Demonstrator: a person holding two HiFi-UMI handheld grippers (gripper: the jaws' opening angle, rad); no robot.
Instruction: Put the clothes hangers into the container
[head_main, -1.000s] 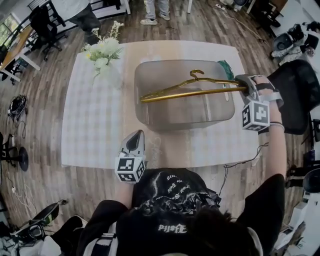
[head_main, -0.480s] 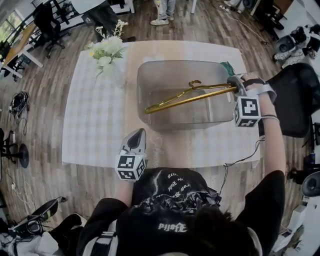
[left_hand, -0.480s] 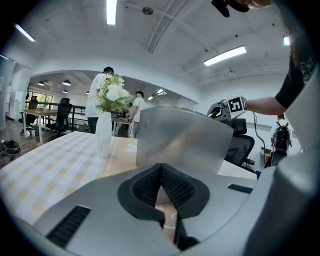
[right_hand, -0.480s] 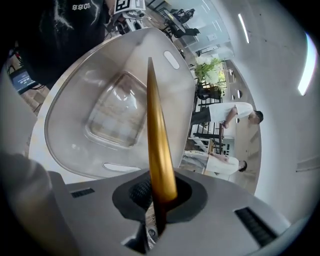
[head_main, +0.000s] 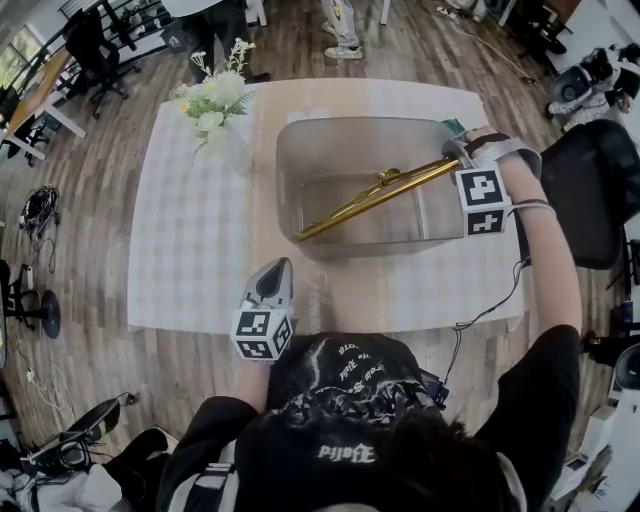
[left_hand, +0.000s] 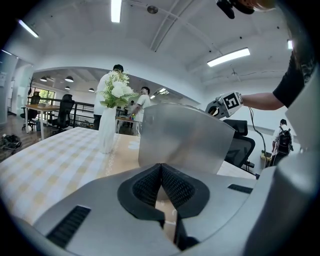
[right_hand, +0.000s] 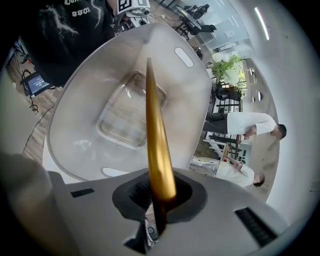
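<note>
A gold clothes hanger (head_main: 375, 195) slants across the inside of the translucent grey container (head_main: 290, 150). Its lower end lies near the container's front left. My right gripper (head_main: 458, 158) is at the container's far right corner, shut on the hanger's upper end. In the right gripper view the hanger (right_hand: 155, 125) runs edge-on from between the pads (right_hand: 160, 197) down over the container's floor (right_hand: 95, 90). My left gripper (head_main: 272, 283) rests near the table's front edge, shut with nothing in it (left_hand: 161, 172). The container (left_hand: 185, 140) stands just ahead of it.
A white vase of white flowers (head_main: 215, 105) stands on the checked tablecloth (head_main: 190, 230) left of the container, seen also as the vase (left_hand: 107, 135) in the left gripper view. A black office chair (head_main: 590, 190) is at the table's right. People stand beyond the far edge.
My right gripper has moved toward the container's far right corner and tipped the hanger. Its free end has swung down toward the container's front left. The left gripper stayed put.
</note>
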